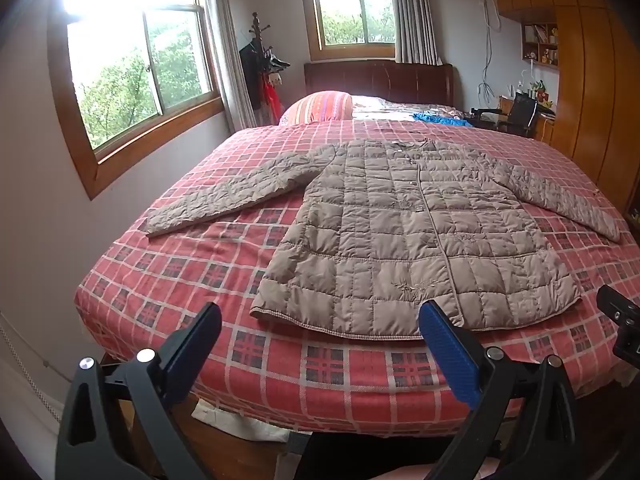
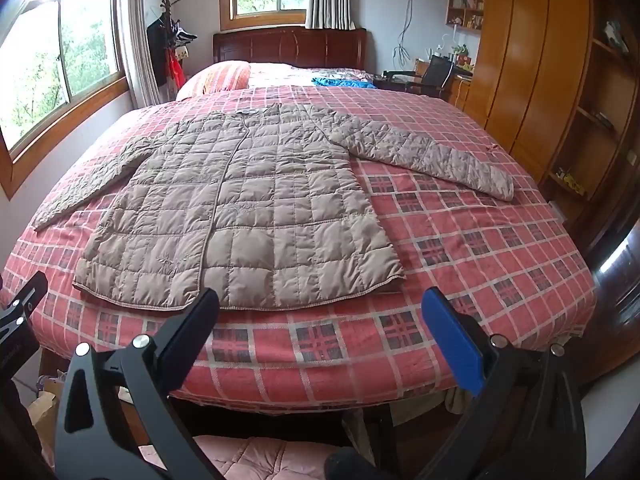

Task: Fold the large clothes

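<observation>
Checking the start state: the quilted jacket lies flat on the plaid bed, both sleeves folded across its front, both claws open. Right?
Not quite. Both wrist views show the jacket with its sleeves spread out to the sides, not folded in. It does lie flat on the plaid bed, with the left claw and right claw open.

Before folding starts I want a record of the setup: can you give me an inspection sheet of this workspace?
Surface: bed under a red plaid cover, lying smooth.
Job's things: beige quilted coat spread flat, front up, both sleeves out, hem toward the cameras.
Clutter: striped pillow and blue cloth at the head end, apart from the coat.
Grippers: left tongs and right tongs open, empty, short of the bed's foot edge.
Cables: cords hanging on the far wall.
Surroundings: windows, coat stand, wooden wardrobe.
</observation>
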`<state>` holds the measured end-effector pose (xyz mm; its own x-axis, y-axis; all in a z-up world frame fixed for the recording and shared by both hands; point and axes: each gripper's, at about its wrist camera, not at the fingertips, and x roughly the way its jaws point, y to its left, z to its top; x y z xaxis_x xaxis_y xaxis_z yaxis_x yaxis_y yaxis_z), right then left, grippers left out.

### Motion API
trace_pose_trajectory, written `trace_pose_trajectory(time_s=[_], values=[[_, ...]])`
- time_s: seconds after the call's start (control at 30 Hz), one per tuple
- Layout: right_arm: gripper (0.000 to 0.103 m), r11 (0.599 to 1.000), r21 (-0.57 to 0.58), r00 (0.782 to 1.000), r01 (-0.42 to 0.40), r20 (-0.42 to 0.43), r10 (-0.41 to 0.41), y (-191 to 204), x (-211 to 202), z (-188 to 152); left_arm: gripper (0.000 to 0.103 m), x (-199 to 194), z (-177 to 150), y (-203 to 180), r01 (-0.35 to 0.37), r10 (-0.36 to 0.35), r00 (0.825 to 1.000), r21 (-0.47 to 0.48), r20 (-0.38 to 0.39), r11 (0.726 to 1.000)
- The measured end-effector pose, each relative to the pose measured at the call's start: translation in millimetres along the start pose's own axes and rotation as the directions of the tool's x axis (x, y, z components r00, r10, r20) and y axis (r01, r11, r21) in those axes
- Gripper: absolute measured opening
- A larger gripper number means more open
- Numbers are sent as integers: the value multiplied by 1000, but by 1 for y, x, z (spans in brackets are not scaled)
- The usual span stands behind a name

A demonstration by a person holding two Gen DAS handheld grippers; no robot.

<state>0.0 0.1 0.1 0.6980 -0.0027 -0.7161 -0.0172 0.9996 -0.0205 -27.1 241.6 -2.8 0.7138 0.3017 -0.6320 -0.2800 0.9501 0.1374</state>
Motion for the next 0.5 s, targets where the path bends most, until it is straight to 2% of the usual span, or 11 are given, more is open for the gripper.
trace_pose_trajectory(time_s=[0.5], values=[[100,1000,3,1000,-4,-5,4,0,2,1,99,-1,-1,-1,-2,2,1000,2,1,1000]])
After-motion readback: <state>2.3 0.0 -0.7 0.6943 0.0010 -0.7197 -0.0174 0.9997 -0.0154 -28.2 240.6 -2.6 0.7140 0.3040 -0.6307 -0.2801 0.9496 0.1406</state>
